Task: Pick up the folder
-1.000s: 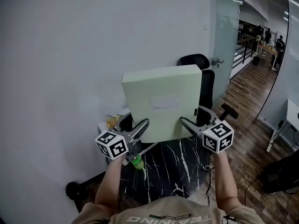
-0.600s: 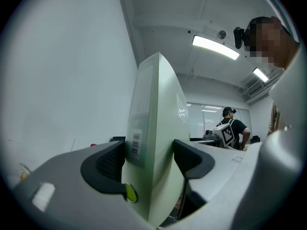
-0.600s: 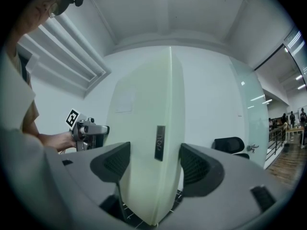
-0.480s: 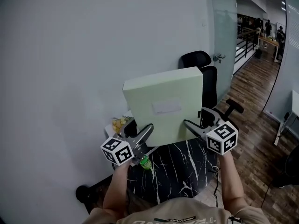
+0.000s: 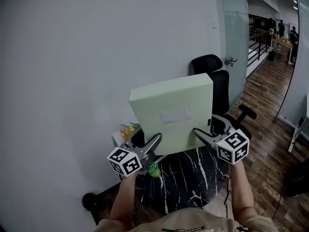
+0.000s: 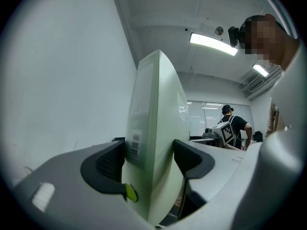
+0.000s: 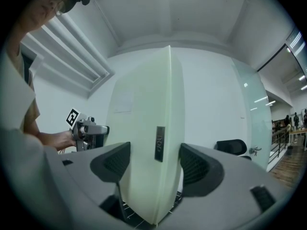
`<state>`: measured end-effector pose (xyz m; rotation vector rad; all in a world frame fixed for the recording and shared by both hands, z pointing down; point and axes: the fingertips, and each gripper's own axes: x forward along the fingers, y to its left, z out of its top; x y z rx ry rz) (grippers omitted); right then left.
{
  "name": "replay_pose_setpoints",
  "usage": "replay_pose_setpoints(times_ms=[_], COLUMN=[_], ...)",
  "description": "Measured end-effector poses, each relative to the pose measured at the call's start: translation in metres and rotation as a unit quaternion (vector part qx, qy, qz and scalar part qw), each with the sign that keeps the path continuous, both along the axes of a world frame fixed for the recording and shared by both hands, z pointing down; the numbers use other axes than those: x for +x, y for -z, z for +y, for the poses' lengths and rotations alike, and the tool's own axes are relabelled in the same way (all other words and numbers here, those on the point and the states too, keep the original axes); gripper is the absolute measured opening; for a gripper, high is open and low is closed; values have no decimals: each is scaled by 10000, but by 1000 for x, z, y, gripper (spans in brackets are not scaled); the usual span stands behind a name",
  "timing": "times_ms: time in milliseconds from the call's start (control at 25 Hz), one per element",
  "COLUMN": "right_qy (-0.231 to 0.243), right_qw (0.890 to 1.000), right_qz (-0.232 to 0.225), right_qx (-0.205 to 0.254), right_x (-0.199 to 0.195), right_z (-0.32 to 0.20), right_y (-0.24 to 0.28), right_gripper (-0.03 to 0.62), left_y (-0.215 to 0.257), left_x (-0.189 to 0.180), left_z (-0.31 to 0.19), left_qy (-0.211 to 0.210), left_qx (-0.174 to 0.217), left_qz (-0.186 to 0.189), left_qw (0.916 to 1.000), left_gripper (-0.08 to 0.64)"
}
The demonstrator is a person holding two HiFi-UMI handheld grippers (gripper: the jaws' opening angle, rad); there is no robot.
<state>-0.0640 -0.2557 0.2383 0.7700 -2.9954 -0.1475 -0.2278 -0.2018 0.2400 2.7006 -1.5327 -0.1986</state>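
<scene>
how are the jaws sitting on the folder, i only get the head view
observer: the left gripper is shut on the folder, clamped across its two faces near a lower corner.
operator: and the right one
observer: the right gripper is shut on it the same way, with the folder's narrow edge facing that camera.
operator: anything on that edge
observer: a small dark tag sits on it, right between the right jaws.
</scene>
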Motion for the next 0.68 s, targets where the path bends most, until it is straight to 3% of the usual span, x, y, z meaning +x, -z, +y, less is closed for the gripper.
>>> replay_pose_setpoints(times_ms=[360, 680], right_qy=[-25, -65], right_qw=[9996, 9997], right_qz=[-212, -198], right_qx=[-204, -96], right_x=[-1, 0], right_z=[-1, -5], right_y=[-7, -2], right_gripper=[291, 291], left_y=[-1, 0], left_x=[-3, -2], left_z=[-1, -6], left_qy=[46, -4], left_qx=[-11, 23], left_qz=[25, 69], left_qw=[10000, 10000], left_gripper=[305, 305])
